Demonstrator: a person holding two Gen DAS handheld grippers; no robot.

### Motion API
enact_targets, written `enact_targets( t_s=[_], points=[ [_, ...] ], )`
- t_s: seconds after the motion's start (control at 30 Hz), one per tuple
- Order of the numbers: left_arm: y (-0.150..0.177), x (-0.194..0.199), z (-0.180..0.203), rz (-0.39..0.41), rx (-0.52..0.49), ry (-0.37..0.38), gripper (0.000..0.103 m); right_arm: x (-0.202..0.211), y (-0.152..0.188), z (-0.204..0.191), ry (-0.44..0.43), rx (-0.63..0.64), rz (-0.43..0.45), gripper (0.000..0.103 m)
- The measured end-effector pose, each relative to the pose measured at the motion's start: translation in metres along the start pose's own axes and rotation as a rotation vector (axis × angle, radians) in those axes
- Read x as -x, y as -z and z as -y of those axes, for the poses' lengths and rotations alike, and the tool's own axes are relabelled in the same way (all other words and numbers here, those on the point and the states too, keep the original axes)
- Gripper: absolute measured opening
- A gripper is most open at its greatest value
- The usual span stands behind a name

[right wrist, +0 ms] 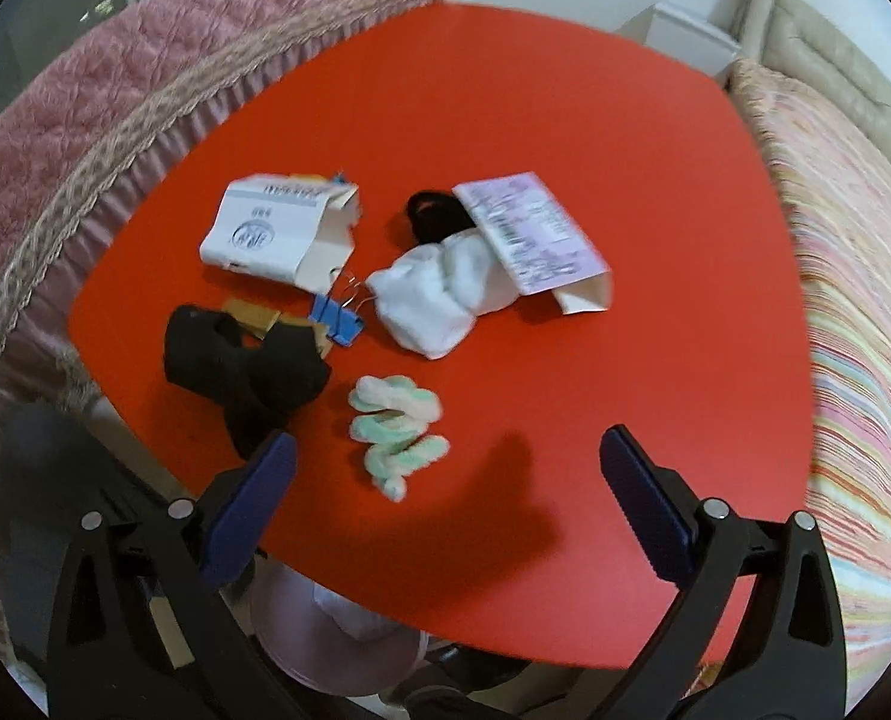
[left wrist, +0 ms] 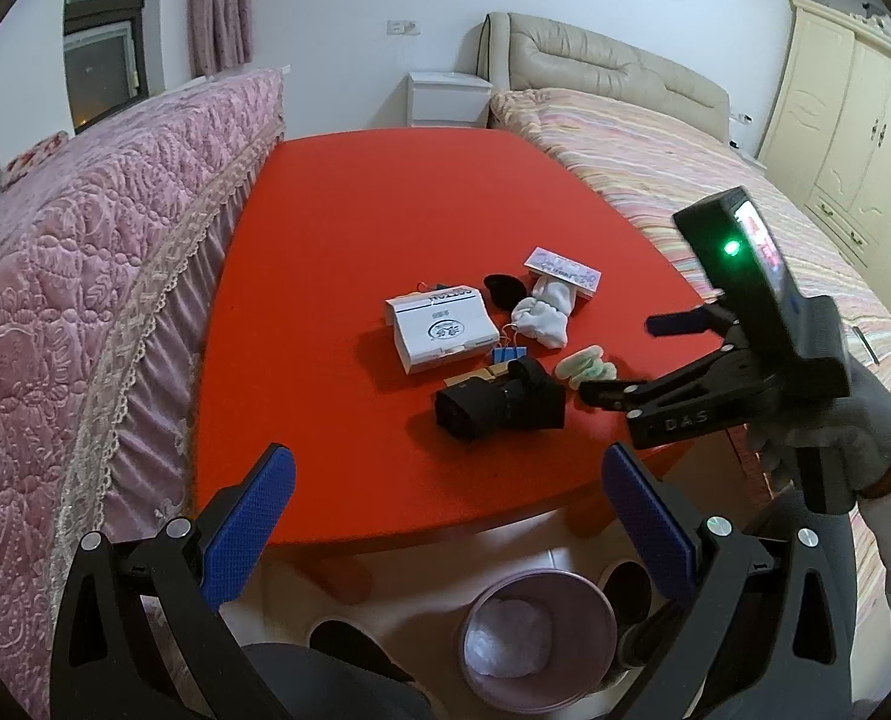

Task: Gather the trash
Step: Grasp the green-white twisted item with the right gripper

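Observation:
A red table [left wrist: 337, 228] [right wrist: 565, 120] holds a clutter of items: a white carton [left wrist: 442, 324] [right wrist: 277, 231], a printed white box [left wrist: 562, 271] [right wrist: 535, 240] over a white sock [left wrist: 544, 315] [right wrist: 430, 300], a blue binder clip [left wrist: 508, 355] [right wrist: 338, 318], a black folded cloth [left wrist: 499, 399] [right wrist: 244, 369] and a green-white fuzzy strip [left wrist: 586, 367] [right wrist: 397, 426]. A pink bin [left wrist: 538, 636] [right wrist: 331, 630] with white paper in it stands on the floor under the near edge. My left gripper [left wrist: 445, 510] is open and empty above the bin. My right gripper [right wrist: 445, 498] [left wrist: 619, 360] is open and empty just short of the fuzzy strip.
A pink quilted sofa back [left wrist: 85, 252] borders the table on the left. A striped bed [left wrist: 715, 180] [right wrist: 853, 330] lies on the right, with a white nightstand [left wrist: 448, 99] and a cream wardrobe [left wrist: 853, 120] behind.

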State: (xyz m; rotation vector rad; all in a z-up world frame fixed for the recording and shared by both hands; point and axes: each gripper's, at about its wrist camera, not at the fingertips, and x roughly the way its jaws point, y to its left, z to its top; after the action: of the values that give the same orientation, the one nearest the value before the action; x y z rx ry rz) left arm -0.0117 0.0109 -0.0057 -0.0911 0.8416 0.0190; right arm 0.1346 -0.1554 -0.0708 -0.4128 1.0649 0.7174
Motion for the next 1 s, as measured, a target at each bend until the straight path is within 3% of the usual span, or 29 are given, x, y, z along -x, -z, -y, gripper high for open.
enact_targets(
  t_s=[0.4, 1.0],
  points=[
    [0.005, -0.008, -0.005, -0.022, 0.02, 0.017, 0.097, -0.013, 0.0, -0.008, -0.025, 0.033, -0.025, 0.031],
    [-0.019, -0.032, 0.01, -0.072, 0.02, 0.043, 0.097, 0.058, 0.031, 0.011, -0.086, -0.153, 0.135, 0.029]
  ],
)
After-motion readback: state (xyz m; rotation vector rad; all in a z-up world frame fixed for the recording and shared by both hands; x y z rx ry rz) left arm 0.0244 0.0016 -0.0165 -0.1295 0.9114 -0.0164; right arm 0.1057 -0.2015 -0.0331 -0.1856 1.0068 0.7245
